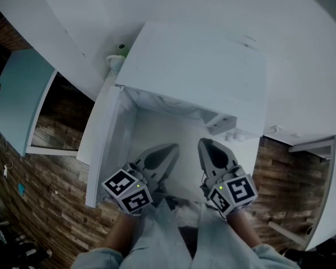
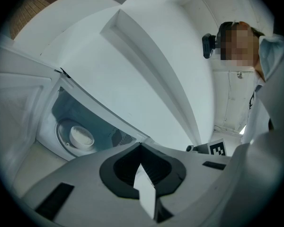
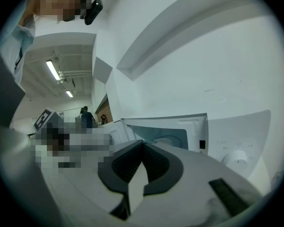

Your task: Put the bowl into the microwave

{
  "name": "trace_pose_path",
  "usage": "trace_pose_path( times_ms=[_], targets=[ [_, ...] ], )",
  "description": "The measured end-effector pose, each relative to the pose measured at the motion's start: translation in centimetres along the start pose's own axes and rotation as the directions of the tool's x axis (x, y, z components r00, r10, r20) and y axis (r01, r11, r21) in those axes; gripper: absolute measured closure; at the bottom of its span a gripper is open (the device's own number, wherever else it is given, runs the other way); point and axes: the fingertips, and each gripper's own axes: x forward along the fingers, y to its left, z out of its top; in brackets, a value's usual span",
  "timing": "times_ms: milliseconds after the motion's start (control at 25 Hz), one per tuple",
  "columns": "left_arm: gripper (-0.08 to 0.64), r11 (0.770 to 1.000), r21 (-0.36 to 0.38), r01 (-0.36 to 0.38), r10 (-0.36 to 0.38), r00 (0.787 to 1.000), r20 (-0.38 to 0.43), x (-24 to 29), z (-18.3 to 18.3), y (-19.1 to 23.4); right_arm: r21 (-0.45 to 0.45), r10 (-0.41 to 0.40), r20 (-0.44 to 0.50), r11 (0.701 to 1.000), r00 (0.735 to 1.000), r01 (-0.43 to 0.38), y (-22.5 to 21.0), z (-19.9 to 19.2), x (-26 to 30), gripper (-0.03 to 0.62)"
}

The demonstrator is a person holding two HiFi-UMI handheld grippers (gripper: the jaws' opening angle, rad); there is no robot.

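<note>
A: So, where does the bowl (image 2: 81,136) lie?
B: Already inside the microwave (image 1: 196,66), on its turntable (image 2: 61,138), far and left of the left tongs (image 1: 169,149), which are nearer. Left and right tongs (image 1: 206,143) are both pressed together, empty.

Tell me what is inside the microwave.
A white bowl sits on the round turntable in the microwave. The left gripper hides the cavity's lower right part.

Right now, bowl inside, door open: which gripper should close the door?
Left, likely: the open door stands beside the left gripper, while the right gripper sits farther across. Both jaws shut, empty.
</note>
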Motion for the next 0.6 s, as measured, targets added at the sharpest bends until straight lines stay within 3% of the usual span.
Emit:
trace_pose_path(
  times_ms=[600],
  targets=[
    [0.561, 1.0, -0.002, 0.004, -0.004, 1.0, -0.014, 0.03, -0.47, 0.14, -0.002, 0.015, -0.013, 1.0, 1.0, -0.015, 0.36, -0.37, 0.27, 0.591]
  ],
)
